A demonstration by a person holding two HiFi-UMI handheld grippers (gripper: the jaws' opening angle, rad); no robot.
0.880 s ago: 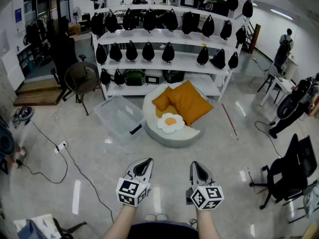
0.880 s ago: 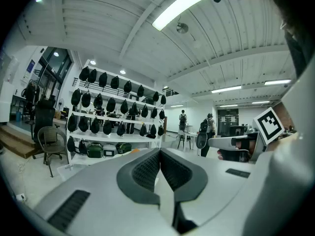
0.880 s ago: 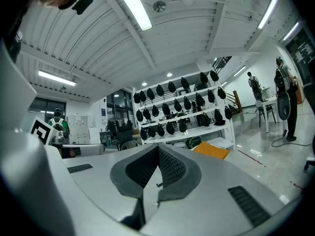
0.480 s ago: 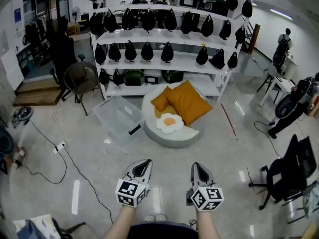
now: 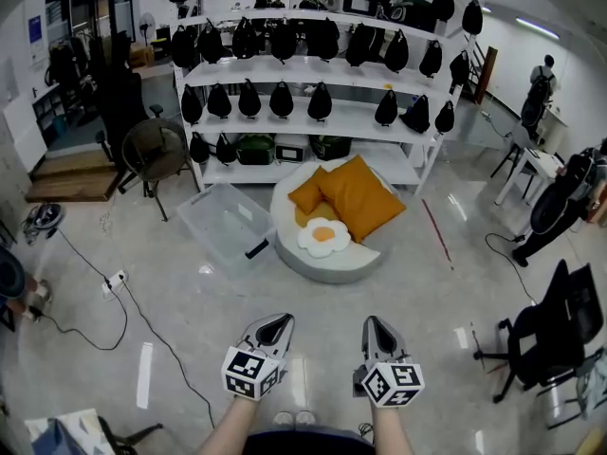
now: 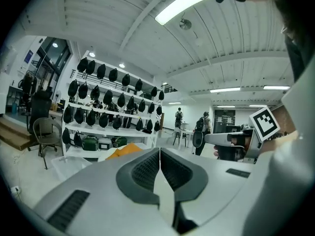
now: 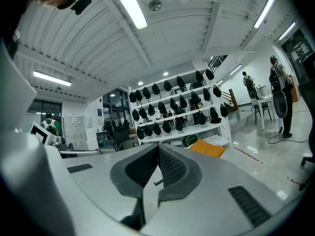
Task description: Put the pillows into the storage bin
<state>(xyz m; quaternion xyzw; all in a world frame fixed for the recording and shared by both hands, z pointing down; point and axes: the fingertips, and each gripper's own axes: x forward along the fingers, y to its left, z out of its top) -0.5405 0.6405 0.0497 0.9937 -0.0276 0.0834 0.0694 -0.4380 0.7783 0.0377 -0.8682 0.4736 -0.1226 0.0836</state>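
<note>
Two orange pillows (image 5: 349,192) and a fried-egg pillow (image 5: 323,236) lie on a round white cushion seat (image 5: 334,263) in front of the shelving. A clear plastic storage bin (image 5: 226,226) stands tilted on the floor just left of that seat. My left gripper (image 5: 276,323) and right gripper (image 5: 373,325) are held low near my body, side by side, both shut and empty, well short of the pillows. In the left gripper view an orange pillow (image 6: 127,151) shows beyond the shut gripper (image 6: 160,150). The right gripper view shows an orange pillow (image 7: 207,148) past the shut gripper (image 7: 158,147).
White shelving (image 5: 313,112) full of black bags stands behind the seat. A cable and power strip (image 5: 114,281) run over the floor at left. Office chairs stand at left (image 5: 156,154) and right (image 5: 555,335). People stand at the far right (image 5: 542,83).
Both grippers have sunk slightly toward my body; the scene has shifted a little in the head view. Nothing was picked up or let go.
</note>
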